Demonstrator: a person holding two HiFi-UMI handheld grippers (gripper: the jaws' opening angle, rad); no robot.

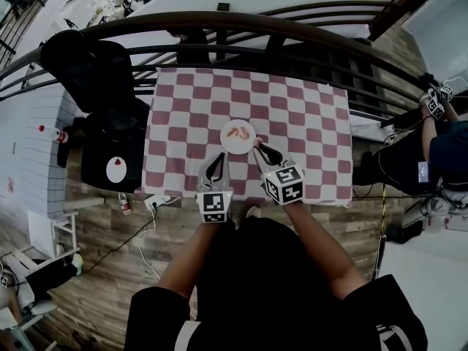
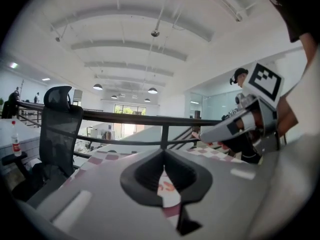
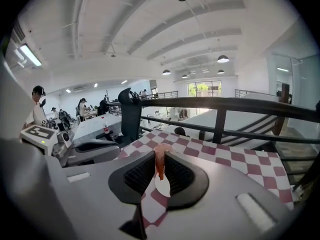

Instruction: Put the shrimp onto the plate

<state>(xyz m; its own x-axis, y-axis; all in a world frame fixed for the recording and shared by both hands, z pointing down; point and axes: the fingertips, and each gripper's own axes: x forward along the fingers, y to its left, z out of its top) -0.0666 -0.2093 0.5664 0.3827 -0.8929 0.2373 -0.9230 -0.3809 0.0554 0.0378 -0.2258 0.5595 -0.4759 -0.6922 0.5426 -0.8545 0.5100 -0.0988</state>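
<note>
A white plate [image 1: 238,143] rests on the red-and-white checkered table [image 1: 307,123], with two orange shrimp [image 1: 235,131] lying on it. My right gripper [image 1: 258,147] hovers at the plate's right edge, shut on a third shrimp [image 3: 159,160] that hangs upright between its jaws, and the plate [image 3: 163,188] shows just below them. My left gripper [image 1: 217,157] stays near the plate's front-left edge, shut with nothing in it. Through its narrow slit I see the plate [image 2: 170,194] with a shrimp [image 2: 169,186] on it. The right gripper [image 2: 235,129] appears at the right of that view.
A black office chair [image 1: 110,123] stands left of the table, and a dark metal railing [image 1: 219,22] runs behind it. A bottle [image 1: 51,132] sits at the far left. A person [image 1: 442,148] is at the right. A power strip [image 1: 157,201] lies on the floor.
</note>
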